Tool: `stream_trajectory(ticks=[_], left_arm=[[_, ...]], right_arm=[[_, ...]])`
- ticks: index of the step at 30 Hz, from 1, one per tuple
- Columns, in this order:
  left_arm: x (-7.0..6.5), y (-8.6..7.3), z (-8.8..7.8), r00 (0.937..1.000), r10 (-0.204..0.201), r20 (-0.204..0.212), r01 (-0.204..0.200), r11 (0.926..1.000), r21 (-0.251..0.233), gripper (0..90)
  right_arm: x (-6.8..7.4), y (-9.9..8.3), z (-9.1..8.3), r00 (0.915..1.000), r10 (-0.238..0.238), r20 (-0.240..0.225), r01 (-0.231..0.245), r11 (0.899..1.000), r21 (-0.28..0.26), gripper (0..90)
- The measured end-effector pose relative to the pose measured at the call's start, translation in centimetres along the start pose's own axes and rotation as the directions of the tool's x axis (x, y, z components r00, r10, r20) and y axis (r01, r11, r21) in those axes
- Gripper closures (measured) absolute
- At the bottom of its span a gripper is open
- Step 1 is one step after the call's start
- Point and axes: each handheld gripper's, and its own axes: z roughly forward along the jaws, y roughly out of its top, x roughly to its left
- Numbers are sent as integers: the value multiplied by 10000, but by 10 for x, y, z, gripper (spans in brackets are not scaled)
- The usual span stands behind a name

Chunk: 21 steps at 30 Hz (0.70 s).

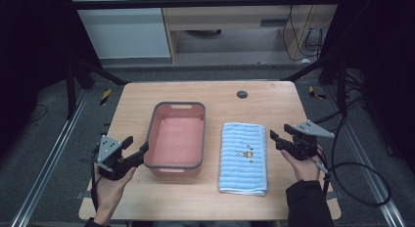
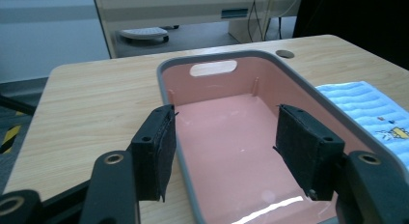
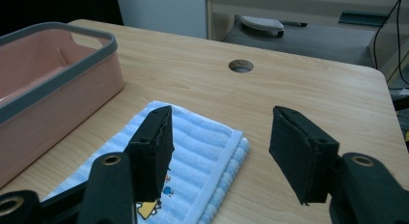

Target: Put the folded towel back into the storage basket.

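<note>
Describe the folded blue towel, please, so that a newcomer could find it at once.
Start at the light wooden table and find the pink plastic tub with a grey rim near its middle. Directly right of that tub lies the folded light-blue ribbed towel, flat on the wood. It alone is soft cloth, with a small yellow cartoon print.

wood table (image 1: 147,97) w/ cable hole, pink bin (image 1: 176,135) just right of left gripper (image 1: 135,149), folded blue towel (image 1: 243,157) just left of right gripper (image 1: 274,138)

Even overhead light, dark surroundings; glare streak on basin (image 2: 270,207) floor; slight softness.
</note>
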Motion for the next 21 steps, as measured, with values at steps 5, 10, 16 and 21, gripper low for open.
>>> stream_trajectory(ticks=[5, 10, 16, 21], left_arm=[[-10, 3, 5, 9996, 31, 283, -30, 10000, -41, 403], [-29, 7, 14, 9974, 319, 640, -319, 9995, -8, 403], [-47, 10, 21, 9940, 454, 998, -450, 9990, -67, 408], [-63, 11, 29, 9903, 485, 1302, -483, 9988, -50, 416]], right_arm=[[2, 6, 3, 10000, -49, -10, 49, 10000, -29, 436], [3, 15, 8, 10000, 15, -13, -15, 10000, -48, 468], [5, 21, 11, 10000, -30, -56, 30, 10000, 7, 501], [5, 24, 16, 10000, -84, -47, 85, 9999, 76, 512]])
